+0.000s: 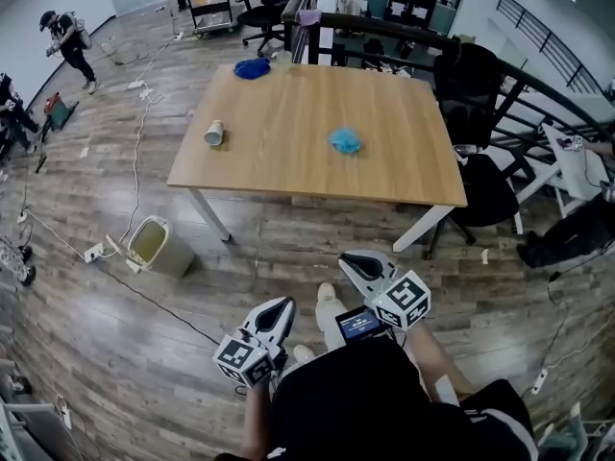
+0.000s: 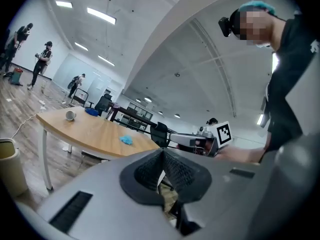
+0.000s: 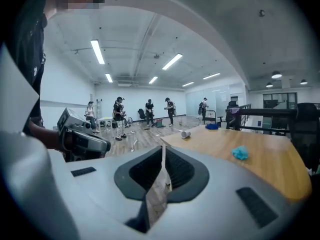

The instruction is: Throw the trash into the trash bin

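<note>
A paper cup [image 1: 214,133] lies on its side on the wooden table [image 1: 288,171], towards its left. A crumpled blue wad [image 1: 345,141] rests near the table's middle. The beige trash bin [image 1: 159,246] stands on the floor by the table's near left leg. Both grippers hang low in front of the person, well short of the table. My left gripper [image 1: 283,305] is shut with nothing in it, and so is my right gripper [image 1: 349,260]. In the left gripper view the jaws of the left gripper [image 2: 162,151] meet; the right gripper view shows the right gripper [image 3: 163,149] closed too.
A dark blue object [image 1: 252,68] sits at the table's far edge. Black office chairs [image 1: 476,94] stand at the right side. Cables [image 1: 135,152] and a power strip [image 1: 94,252] trail over the wood floor on the left. Other people [image 1: 69,41] stand far off.
</note>
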Available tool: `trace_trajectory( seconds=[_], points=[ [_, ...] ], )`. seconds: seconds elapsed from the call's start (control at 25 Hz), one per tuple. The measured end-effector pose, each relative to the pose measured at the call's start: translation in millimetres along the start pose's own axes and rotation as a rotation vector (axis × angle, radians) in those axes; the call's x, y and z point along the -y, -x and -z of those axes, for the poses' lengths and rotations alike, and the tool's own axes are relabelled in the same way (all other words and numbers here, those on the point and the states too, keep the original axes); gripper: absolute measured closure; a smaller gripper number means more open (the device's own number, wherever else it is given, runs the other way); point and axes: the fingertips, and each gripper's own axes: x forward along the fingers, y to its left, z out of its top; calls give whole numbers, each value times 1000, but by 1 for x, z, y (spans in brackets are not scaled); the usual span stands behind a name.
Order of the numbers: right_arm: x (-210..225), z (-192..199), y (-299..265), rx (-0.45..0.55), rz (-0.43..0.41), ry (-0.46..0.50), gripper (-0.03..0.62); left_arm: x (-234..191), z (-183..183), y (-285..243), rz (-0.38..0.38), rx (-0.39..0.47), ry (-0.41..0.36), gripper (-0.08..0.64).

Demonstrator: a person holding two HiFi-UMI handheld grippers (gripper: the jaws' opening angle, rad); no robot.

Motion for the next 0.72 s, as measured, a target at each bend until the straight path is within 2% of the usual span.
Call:
trace_trajectory(
  seconds=[0.12,0.24,0.4,0.48,0.64,0.72],
  points=[
    [17,-1,-23,-12,11,13,594,-19,-6,-22,36,-21,-1,563],
    [40,-4,-58,-8,-21,1,594,-46,-25,-55,54,-33,0,563],
    [91,-15,-107,35,-102,-108,594,-83,-67,-117,89,-85,-85,563],
    [121,-19,-130,51,-97,-155,594,-98,-87,-142,111,-112,-115,563],
    [177,-23,-165,43,-70,-147,594,-140,-110,-192,122,-143,-59,563],
    [211,-20,-174,37,-40,-167,594,-158,-116,-222,120,-170,-78,563]
  ],
)
